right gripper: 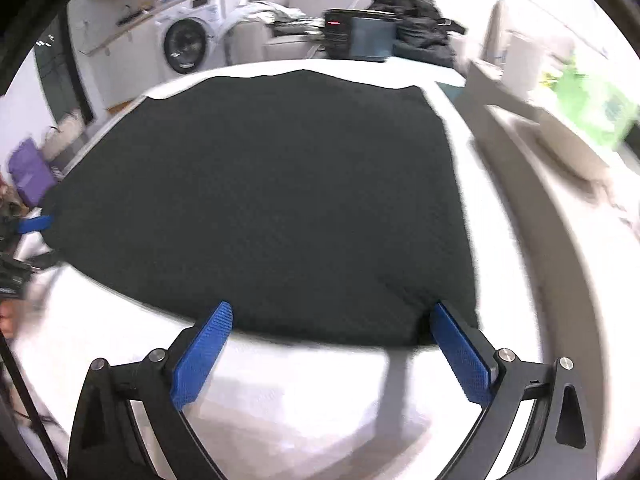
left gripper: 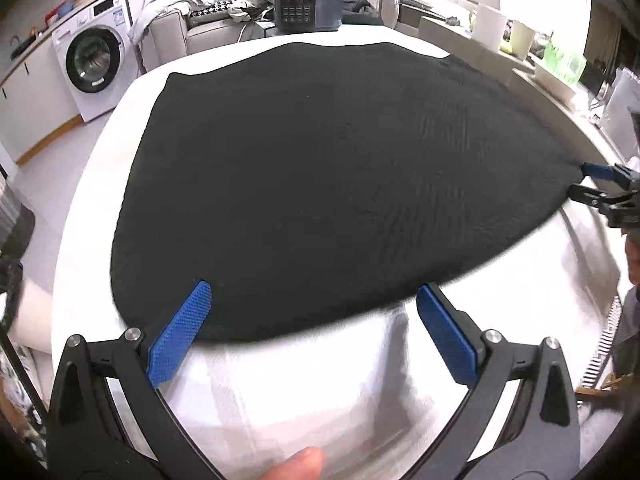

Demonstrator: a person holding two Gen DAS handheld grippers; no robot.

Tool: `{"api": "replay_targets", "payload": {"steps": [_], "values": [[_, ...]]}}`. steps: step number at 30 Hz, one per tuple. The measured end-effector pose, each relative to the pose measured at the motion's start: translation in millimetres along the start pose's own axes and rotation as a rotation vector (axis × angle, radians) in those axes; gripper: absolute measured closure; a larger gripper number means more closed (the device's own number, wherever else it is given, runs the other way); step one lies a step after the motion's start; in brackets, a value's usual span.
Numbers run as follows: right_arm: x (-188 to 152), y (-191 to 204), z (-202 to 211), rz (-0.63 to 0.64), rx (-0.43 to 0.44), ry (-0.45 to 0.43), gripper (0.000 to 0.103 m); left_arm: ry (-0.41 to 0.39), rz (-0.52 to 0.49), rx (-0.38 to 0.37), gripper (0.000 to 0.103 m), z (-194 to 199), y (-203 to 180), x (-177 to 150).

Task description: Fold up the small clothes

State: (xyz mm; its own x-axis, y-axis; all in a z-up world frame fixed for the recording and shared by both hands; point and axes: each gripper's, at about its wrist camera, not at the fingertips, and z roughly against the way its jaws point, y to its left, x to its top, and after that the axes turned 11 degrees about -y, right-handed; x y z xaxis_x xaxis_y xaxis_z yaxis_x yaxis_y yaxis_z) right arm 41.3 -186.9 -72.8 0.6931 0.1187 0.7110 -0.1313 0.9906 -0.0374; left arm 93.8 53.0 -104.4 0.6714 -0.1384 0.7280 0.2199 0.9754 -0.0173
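Note:
A black garment lies spread flat on the white table; it also fills the right wrist view. My left gripper is open at the garment's near left edge, its blue pads straddling the hem with nothing clamped. At the garment's near right corner, my right gripper is open too, one pad touching the corner. Each gripper shows in the other's view: the right gripper at the far right edge, the left gripper at the far left edge.
A dark rice cooker stands at the table's far edge. Behind it is a sofa piled with clothes, and a washing machine at the back left. A counter with white cups runs along the right. A thumb shows at the bottom.

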Motion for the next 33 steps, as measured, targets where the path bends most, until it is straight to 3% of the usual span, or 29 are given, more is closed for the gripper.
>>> {"api": "replay_targets", "payload": {"steps": [2,4,9,11,12,15,19,21,22,23,24,25,26,30,33], "values": [[-5.9,-12.7,5.1,0.004,-0.092,0.019,0.002,0.003,-0.003,0.044,0.002,7.4,4.5,-5.1],[-12.7,-34.0,11.3,-0.067,-0.098,0.028,0.002,-0.009,0.025,0.060,0.002,21.0,14.9,-11.4],[-20.9,-76.1,29.9,-0.274,0.034,-0.036,0.005,-0.079,0.193,0.073,0.002,47.5,59.0,-12.0],[-22.9,-82.7,31.7,-0.323,0.110,-0.043,0.018,-0.096,0.247,0.095,0.002,56.7,78.9,-14.4],[-23.7,-85.2,28.9,-0.342,0.142,-0.045,0.019,-0.102,0.284,0.102,0.002,60.8,91.4,-17.0],[-21.0,-88.8,17.8,-0.360,0.154,-0.041,0.019,-0.103,0.346,0.133,0.002,69.7,118.1,-24.8],[-20.0,-93.5,21.9,-0.418,0.180,-0.072,0.020,-0.105,0.353,0.159,0.002,70.5,134.0,-31.4],[-14.5,-97.2,15.4,-0.427,0.181,-0.081,0.029,-0.100,0.370,0.158,0.002,65.4,137.4,-29.4],[-10.8,-97.6,12.8,-0.429,0.190,-0.076,0.045,-0.097,0.381,0.150,0.002,65.7,140.0,-31.0],[-6.1,-97.5,6.5,-0.429,0.205,-0.072,0.053,-0.096,0.385,0.146,0.002,62.5,136.7,-30.7],[-5.6,-97.0,7.6,-0.423,0.212,-0.073,0.054,-0.096,0.390,0.139,0.002,61.8,137.4,-31.7],[-4.7,-95.8,8.6,-0.418,0.212,-0.076,0.061,-0.094,0.392,0.127,0.002,60.5,138.0,-32.6],[-4.7,-96.2,10.1,-0.418,0.213,-0.077,0.068,-0.094,0.396,0.113,0.006,53.3,133.5,-28.4],[-5.9,-101.3,8.2,-0.428,0.216,-0.068,0.072,-0.086,0.380,0.062,0.035,42.7,125.0,-24.2],[-6.2,-99.9,5.2,-0.417,0.210,-0.058,0.072,-0.074,0.365,0.051,0.043,27.6,123.4,-15.9]]}}
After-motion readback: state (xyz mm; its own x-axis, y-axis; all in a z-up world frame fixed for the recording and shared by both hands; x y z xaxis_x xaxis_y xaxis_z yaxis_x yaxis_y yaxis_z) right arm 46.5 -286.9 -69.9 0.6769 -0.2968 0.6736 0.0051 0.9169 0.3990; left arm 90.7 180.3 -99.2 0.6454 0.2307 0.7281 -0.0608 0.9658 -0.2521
